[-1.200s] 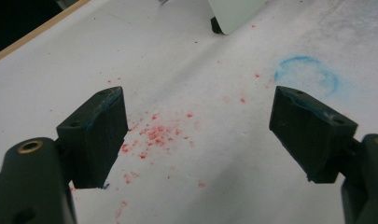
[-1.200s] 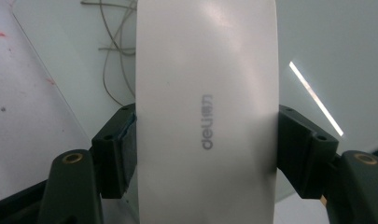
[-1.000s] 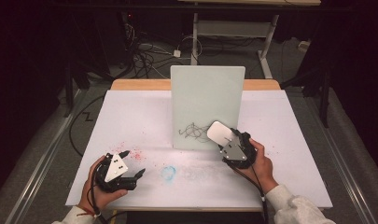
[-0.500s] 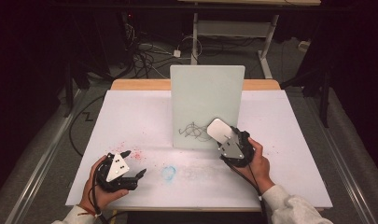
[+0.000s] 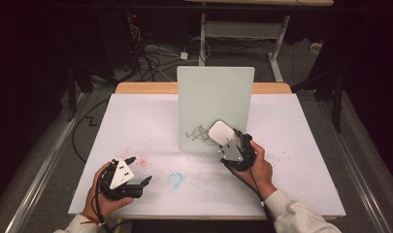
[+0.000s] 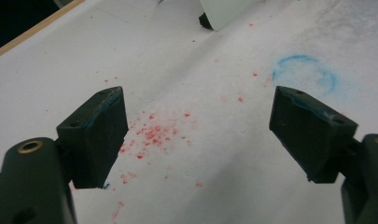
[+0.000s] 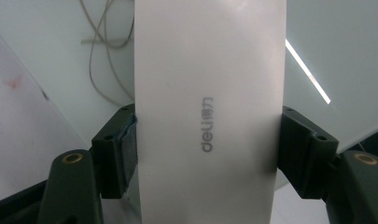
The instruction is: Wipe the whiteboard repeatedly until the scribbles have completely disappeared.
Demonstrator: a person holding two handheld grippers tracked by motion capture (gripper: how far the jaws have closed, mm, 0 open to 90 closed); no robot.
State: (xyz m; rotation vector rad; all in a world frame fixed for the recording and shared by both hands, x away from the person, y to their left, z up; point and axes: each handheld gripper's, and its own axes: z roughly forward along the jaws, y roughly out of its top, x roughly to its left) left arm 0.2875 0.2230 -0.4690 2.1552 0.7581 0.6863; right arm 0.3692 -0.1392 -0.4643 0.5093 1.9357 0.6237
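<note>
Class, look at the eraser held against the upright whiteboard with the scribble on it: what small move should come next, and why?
Probably a short sideways wipe left over the scribble. The right claw is shut on the white eraser, which is up against the whiteboard just right of the dark lines, and those lines are not yet erased. The left claw rests open on the table.

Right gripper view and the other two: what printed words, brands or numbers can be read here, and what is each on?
"deli", followed by two small characters too blurred to read: printed in grey, running lengthwise, on the white eraser clamped in the right gripper.
The black scribble on the whiteboard forms no readable word.
</note>
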